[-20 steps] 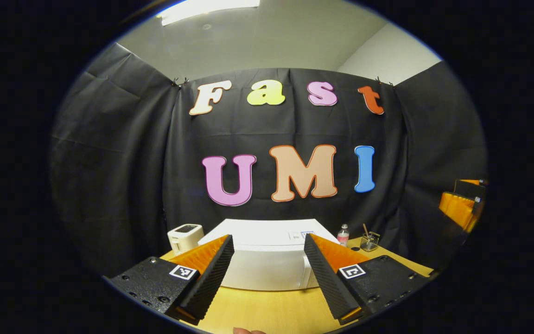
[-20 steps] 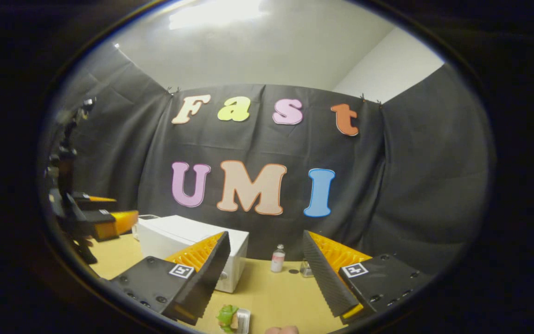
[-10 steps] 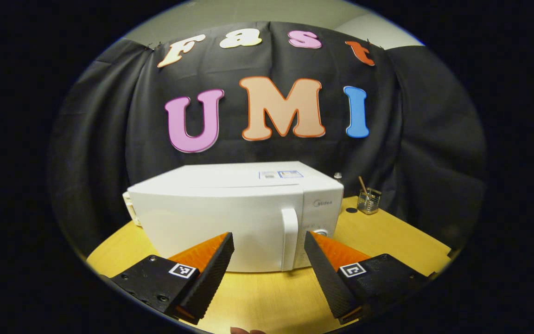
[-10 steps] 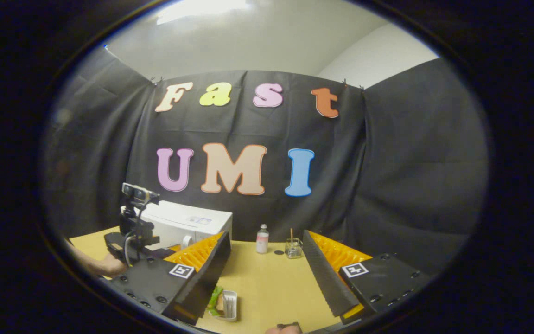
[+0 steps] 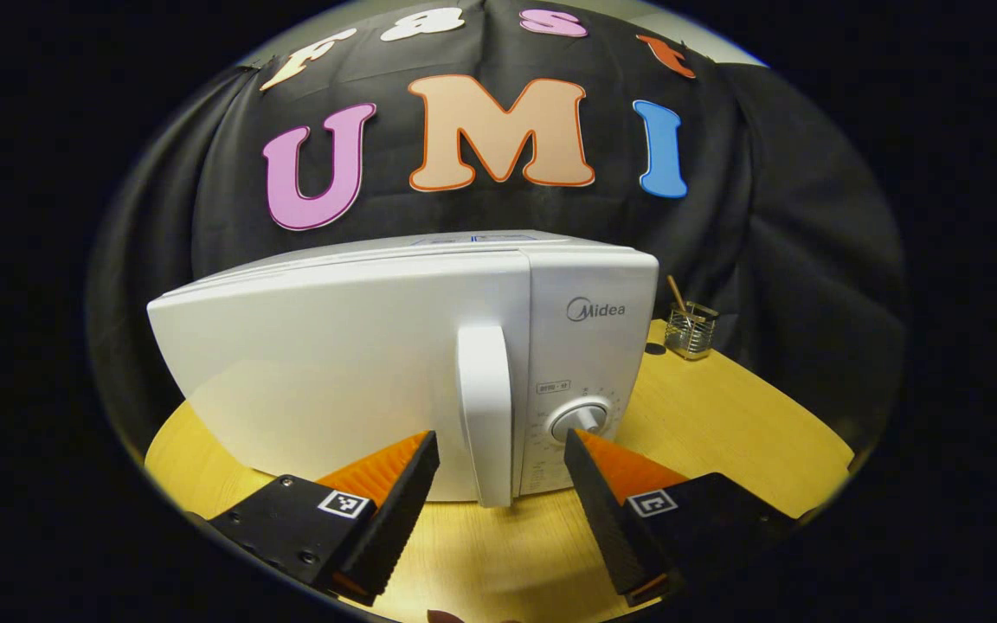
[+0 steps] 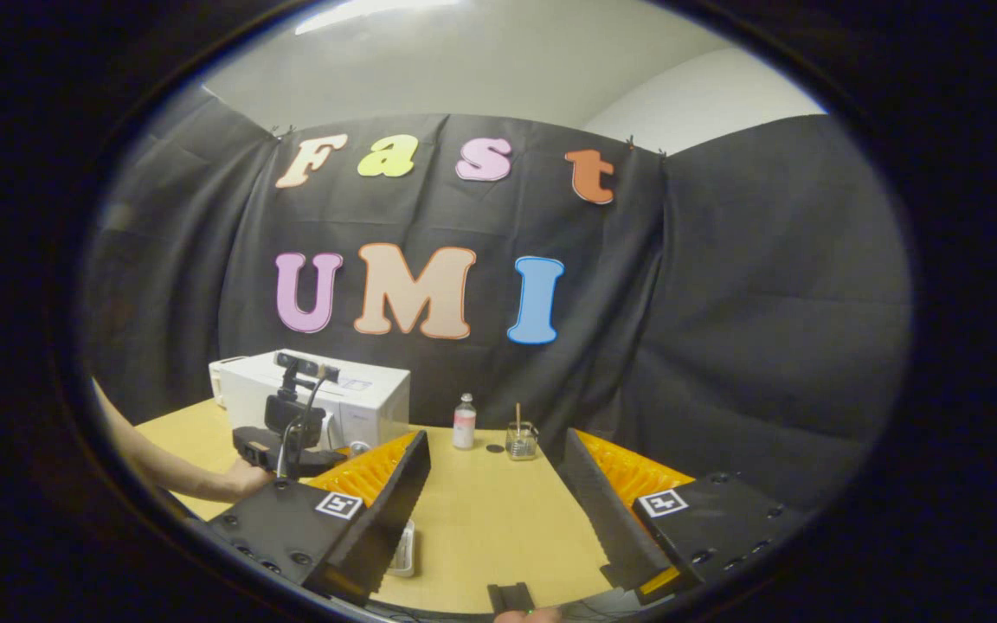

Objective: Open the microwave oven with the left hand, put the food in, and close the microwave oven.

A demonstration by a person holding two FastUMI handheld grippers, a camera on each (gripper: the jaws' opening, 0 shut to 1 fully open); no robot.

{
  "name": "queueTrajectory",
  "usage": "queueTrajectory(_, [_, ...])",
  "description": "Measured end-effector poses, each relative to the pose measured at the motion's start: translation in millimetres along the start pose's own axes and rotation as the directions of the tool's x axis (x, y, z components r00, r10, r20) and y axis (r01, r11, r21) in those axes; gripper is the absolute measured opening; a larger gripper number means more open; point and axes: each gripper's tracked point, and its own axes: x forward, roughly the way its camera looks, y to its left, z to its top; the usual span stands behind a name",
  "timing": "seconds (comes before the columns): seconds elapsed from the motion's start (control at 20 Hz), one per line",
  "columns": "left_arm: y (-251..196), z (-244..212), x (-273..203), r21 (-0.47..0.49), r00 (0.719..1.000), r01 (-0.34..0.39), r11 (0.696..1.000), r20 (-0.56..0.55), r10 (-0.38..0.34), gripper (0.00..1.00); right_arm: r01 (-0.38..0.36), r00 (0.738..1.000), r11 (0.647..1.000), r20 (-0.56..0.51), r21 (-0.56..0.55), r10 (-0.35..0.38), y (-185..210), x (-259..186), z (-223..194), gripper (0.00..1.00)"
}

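With the left gripper [image 5: 498,446] wide open before the microwave [image 5: 334,372] handle [image 5: 485,402], we risk a misaligned closure slipping off.

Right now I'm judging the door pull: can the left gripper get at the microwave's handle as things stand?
Probably yes. The left gripper is open, with the handle standing straight ahead between its fingers and only bare table between them. The microwave door is shut.

White box-shaped microwave oven [image 5: 395,363] standing upright on the yellow wooden table, door closed; vertical white handle [image 5: 485,415] at the door's 3 o'clock edge, round dial [image 5: 581,421] at 3 o'clock of the handle.
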Motion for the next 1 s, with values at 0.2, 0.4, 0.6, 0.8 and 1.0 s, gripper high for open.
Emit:
queueTrajectory(0.2, [8.5,-4.8,7.3,0.011,0.999,-0.039,0.999,-0.027,0.039,0.43,-0.003,1.0,1.0,0.001,0.002,0.003,3.3,-0.6,1.0,0.97])
queueTrajectory(0.4, [10.1,-2.3,6.7,0.014,0.999,-0.032,0.999,-0.038,0.033,0.27,-0.03,0.999,1.0,-0.018,-0.006,0.029,14.7,0.1,-7.0,0.97])
queueTrajectory(0.6, [8.5,-8.3,4.3,-0.057,0.994,0.003,0.998,-0.105,-0.009,0.17,-0.043,0.999,0.999,-0.017,-0.022,0.043,19.0,-0.2,-7.9,0.97])
queueTrajectory(0.8, [14.2,-23.7,-48.3,-0.106,0.994,0.028,0.994,-0.098,-0.038,0.04,-0.049,0.999,0.999,-0.008,-0.016,0.049,23.4,3.0,-5.0,0.97])
queueTrajectory(1.0, [47.8,-58.2,-135.4,-0.077,0.991,0.028,0.997,-0.126,-0.037,0.04,-0.087,0.996,0.996,-0.028,0.011,0.088,46.2,9.7,-15.8,0.97])
